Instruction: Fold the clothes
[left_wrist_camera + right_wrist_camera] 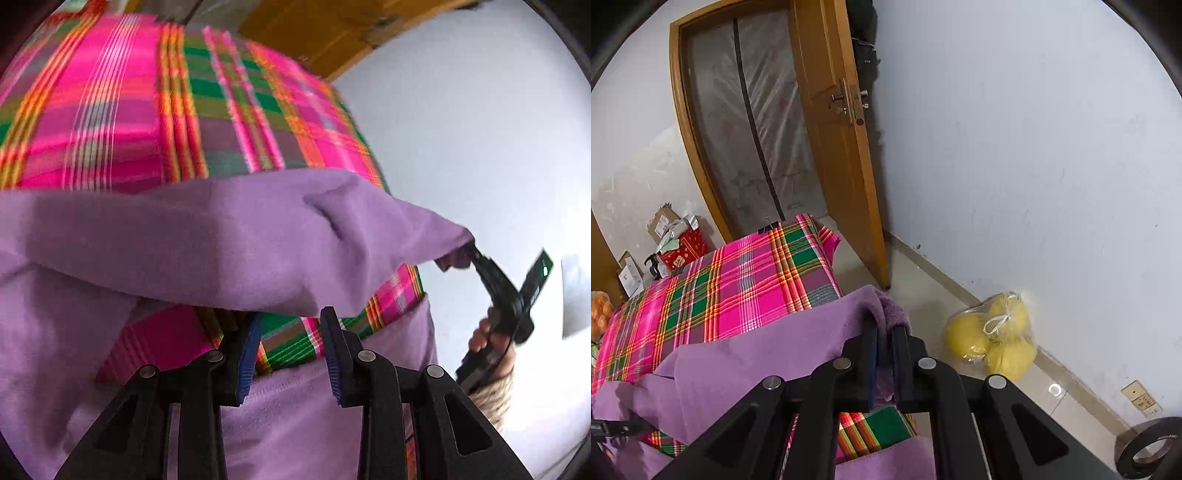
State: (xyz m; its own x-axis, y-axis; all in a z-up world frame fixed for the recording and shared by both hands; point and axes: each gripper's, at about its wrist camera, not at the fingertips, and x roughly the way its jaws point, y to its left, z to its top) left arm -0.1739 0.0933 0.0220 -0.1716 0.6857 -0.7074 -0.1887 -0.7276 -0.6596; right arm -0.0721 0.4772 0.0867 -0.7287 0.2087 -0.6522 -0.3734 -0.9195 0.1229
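Clearly the purple cloth [207, 236] is mid-fold: one edge is lifted and stretched across the middle of the left wrist frame, above the plaid-covered surface [122, 110], while the rest of it lies at the lower left and bottom. The right claw [884, 347] is clamped on a bunched corner of the cloth at the centre of its own frame; in the left view it shows at right, pulling that corner taut so the raised edge stays straight. The left claw [291, 350] stands with its jaws apart at lower centre, holding nothing, just under the lifted edge; I judge it is placed there to take the near corner, so both ends can be carried over together. A bag of yellow fruit [991, 339] sits on the floor at right by the wall, well apart.
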